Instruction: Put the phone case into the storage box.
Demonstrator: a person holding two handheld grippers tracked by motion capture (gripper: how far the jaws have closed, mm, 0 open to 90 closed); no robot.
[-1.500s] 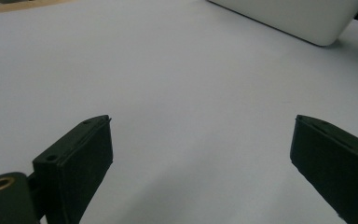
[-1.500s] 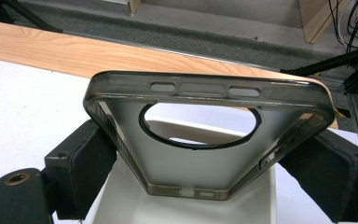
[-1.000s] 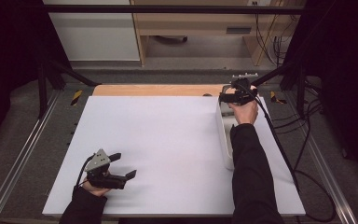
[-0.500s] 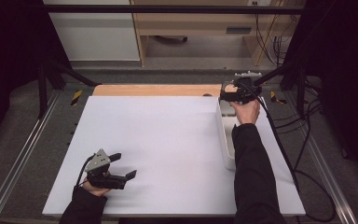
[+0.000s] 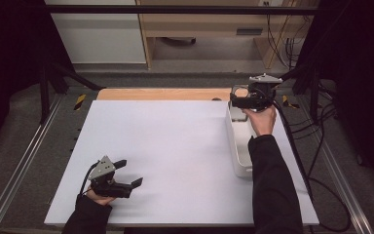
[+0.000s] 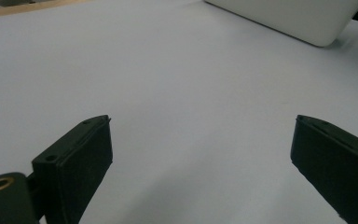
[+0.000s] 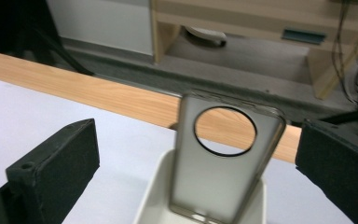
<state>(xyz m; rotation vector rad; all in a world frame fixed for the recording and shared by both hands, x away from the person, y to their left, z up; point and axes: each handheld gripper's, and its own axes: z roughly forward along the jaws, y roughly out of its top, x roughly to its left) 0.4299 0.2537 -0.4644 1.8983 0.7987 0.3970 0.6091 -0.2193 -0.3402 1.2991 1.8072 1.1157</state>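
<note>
I count two grippers, one white tray and one phone case on the table. The left gripper is in my left hand near the front left corner of the white table top, and its jaws stand wide apart with only bare table between them. The right gripper is in my right hand at the far right part of the table, over the far end of the tray, which lies along the right edge.

The phone case is clear and a little grey, with rounded corners and one big round hole near its top. Through this hole I see the wooden strip at the far edge of the table. The case stands upright in the far end of the tray, leaning a little.

In the right gripper view the case is between the two jaws, which are wide open. Both pads are well apart from the case and do not touch it.
</note>
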